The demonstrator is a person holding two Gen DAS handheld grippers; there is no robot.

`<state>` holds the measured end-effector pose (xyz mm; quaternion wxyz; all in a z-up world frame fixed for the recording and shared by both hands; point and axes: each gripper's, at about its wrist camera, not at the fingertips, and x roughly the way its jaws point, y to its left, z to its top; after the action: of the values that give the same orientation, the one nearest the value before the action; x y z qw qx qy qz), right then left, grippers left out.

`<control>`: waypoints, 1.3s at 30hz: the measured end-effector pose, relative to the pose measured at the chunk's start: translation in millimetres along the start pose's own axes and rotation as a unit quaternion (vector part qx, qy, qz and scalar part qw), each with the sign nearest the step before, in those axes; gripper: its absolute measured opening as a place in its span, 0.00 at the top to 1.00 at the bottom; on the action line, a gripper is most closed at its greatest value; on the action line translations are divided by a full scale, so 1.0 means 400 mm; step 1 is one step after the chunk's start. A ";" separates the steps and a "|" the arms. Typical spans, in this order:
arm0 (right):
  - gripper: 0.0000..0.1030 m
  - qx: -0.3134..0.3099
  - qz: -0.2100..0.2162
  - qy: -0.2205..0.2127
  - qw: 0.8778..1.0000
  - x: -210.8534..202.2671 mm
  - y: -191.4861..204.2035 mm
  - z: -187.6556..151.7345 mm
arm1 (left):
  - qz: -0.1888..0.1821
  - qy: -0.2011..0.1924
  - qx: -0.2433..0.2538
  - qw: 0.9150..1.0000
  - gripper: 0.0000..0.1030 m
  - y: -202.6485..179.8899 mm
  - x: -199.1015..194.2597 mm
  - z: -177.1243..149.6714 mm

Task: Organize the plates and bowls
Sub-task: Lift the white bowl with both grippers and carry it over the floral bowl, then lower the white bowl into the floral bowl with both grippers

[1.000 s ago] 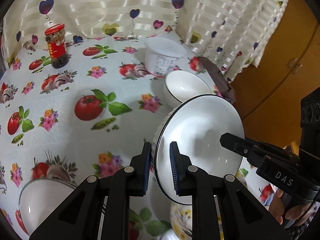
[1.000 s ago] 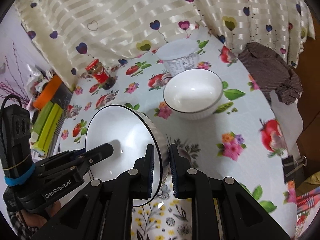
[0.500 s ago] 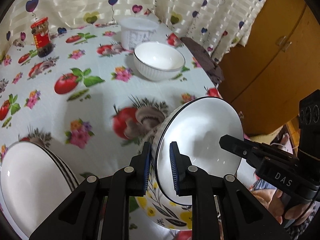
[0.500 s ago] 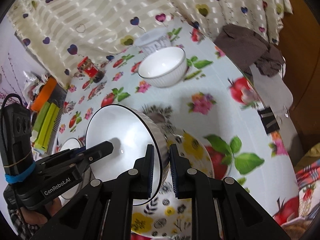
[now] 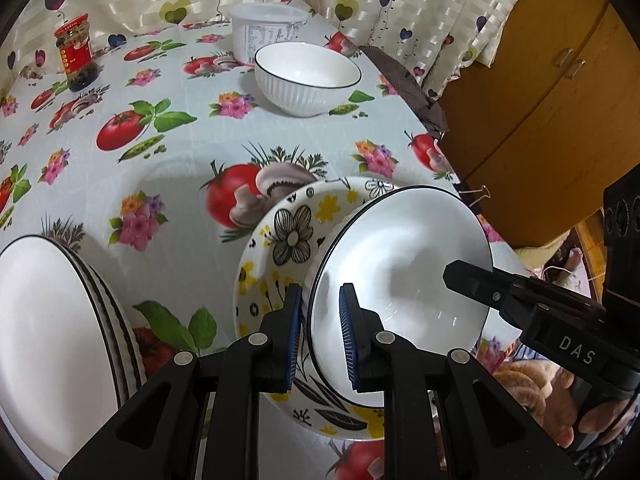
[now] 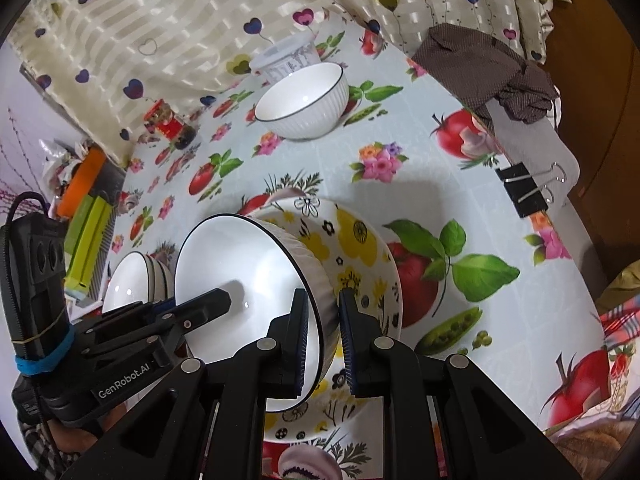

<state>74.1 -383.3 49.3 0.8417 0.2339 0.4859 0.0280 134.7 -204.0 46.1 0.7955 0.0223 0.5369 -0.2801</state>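
Now that I have carried the white bowl (image 5: pixel 400 280) back from the far bowl (image 5: pixel 308 76), it hangs tilted over the flowered plate (image 5: pixel 288 236) on the desk (image 5: pixel 180 184). Left gripper (image 5: pixel 320 336) and right gripper (image 6: pixel 323 340) fingers both pinch its rim; lowering it comes next, I think.

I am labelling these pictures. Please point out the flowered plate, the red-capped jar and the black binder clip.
flowered plate (image 5: pixel 292 236): left wrist view, on the black flower inside.
red-capped jar (image 5: pixel 77 56): left wrist view, on its red label.
black binder clip (image 6: pixel 522 192): right wrist view, on its black body.
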 end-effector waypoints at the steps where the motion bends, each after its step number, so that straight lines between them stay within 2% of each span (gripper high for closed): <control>1: 0.85 0.000 0.000 0.002 1.000 0.002 -0.001 -0.001 | 0.000 0.001 0.001 1.000 0.81 -0.001 0.002 -0.003; 14: 0.85 -0.010 -0.017 0.000 1.000 0.020 -0.003 0.011 | 0.007 0.004 0.008 1.000 0.81 -0.009 0.013 0.009; 33: 0.83 0.005 0.002 0.011 1.000 0.050 -0.018 0.034 | -0.001 0.020 -0.002 1.000 0.81 0.014 0.040 0.017; 37: 0.82 0.003 0.006 -0.004 1.000 0.037 -0.016 0.046 | -0.011 0.012 0.001 1.000 0.79 0.020 0.028 0.029; 39: 0.78 -0.008 0.005 -0.017 1.000 0.025 -0.012 0.055 | -0.019 0.000 0.003 1.000 0.79 0.025 0.012 0.038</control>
<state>96.7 -392.8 48.3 0.8512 0.2301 0.4706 0.0319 153.4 -203.0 45.6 0.7900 0.0148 0.5363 -0.2967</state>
